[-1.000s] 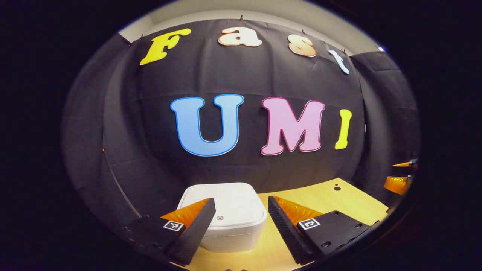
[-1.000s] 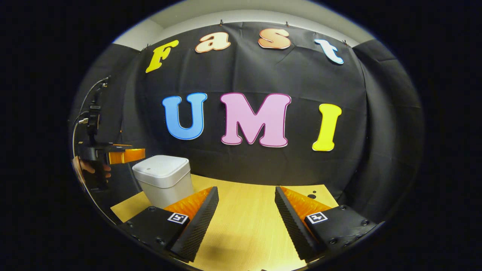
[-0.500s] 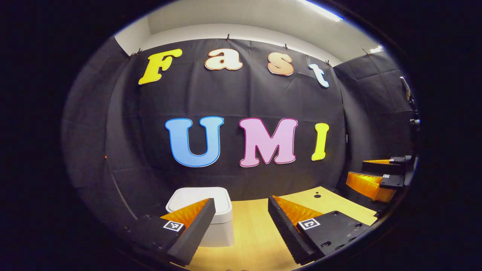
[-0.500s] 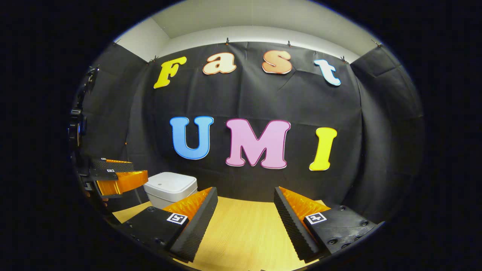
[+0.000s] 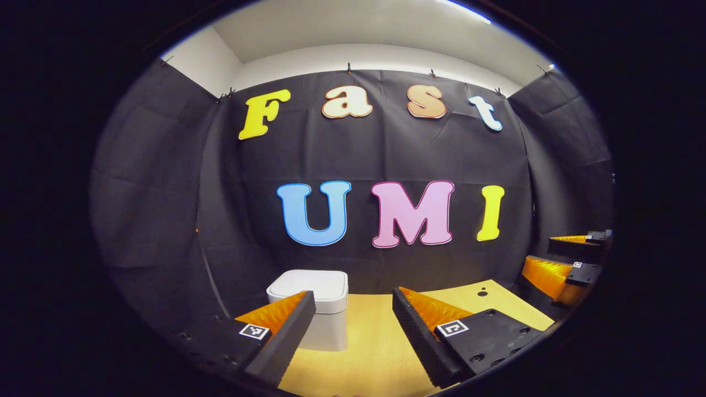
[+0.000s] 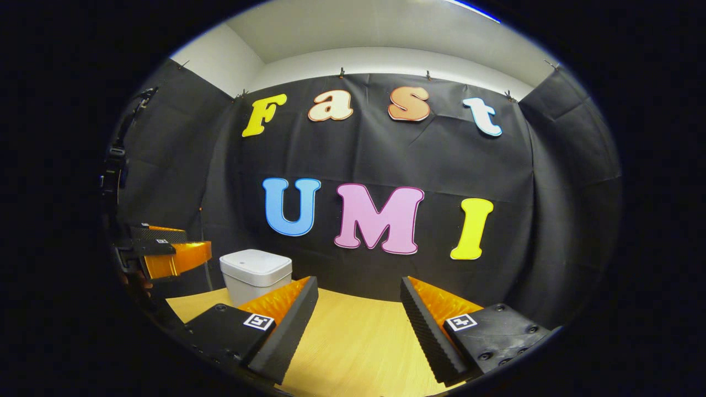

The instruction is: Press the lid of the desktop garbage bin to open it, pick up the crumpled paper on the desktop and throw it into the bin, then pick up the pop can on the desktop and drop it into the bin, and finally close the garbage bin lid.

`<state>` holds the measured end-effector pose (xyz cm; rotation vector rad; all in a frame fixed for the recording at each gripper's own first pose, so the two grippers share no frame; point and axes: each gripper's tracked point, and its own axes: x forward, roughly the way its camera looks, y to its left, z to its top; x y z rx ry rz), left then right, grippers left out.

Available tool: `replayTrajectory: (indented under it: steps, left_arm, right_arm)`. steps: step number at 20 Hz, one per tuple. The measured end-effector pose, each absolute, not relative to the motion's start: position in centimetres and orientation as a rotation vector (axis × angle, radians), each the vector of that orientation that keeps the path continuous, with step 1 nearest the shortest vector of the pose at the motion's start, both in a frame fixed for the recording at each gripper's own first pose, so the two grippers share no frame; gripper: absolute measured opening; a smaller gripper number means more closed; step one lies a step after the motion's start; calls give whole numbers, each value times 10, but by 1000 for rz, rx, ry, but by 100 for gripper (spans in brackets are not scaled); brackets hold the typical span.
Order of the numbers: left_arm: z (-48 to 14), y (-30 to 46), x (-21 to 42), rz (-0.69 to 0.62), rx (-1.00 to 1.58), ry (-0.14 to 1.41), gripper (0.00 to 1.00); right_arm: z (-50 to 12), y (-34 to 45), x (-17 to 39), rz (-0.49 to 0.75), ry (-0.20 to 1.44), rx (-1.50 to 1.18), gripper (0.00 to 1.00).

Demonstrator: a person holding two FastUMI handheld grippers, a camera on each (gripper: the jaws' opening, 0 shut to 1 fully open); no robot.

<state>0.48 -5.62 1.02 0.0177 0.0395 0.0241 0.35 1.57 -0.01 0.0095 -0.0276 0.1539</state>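
Note:
The white desktop garbage bin [image 5: 317, 309] stands on the wooden table with its lid shut, just beyond my left gripper's left finger. My left gripper [image 5: 353, 320] is open with nothing between its fingers, held back from the bin. In the right gripper view the bin [image 6: 255, 274] sits at the far left of the table, and my right gripper [image 6: 358, 309] is open and empty, well to the bin's right. The left gripper [image 6: 165, 253] shows there at the left edge; the right gripper [image 5: 562, 259] shows at the right edge of the left gripper view.
The light wooden table [image 6: 353, 342] stretches ahead to the black cloth wall [image 6: 386, 165]. Two small dark holes [image 5: 481, 292] mark the table's far right part in the left gripper view. The cloth wall closes in behind and left of the bin.
Both grippers have pulled back and tilted up, so the bin looks smaller and farther. The left gripper, close over the lid a second ago, now stands clear of it. The lid stays shut.

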Motion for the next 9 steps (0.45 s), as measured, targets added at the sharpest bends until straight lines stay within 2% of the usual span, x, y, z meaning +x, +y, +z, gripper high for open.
replayTrajectory:
  steps: [4, 9]
  left_arm:
    - [20, -54, 7, 7, 14, 0, 94]
    - [26, -42, 21, -25, -3, -29, 94]
  right_arm:
    - [4, 12, 3, 103, -17, 38, 97]
    - [10, 31, 10, 102, -27, 27, 96]
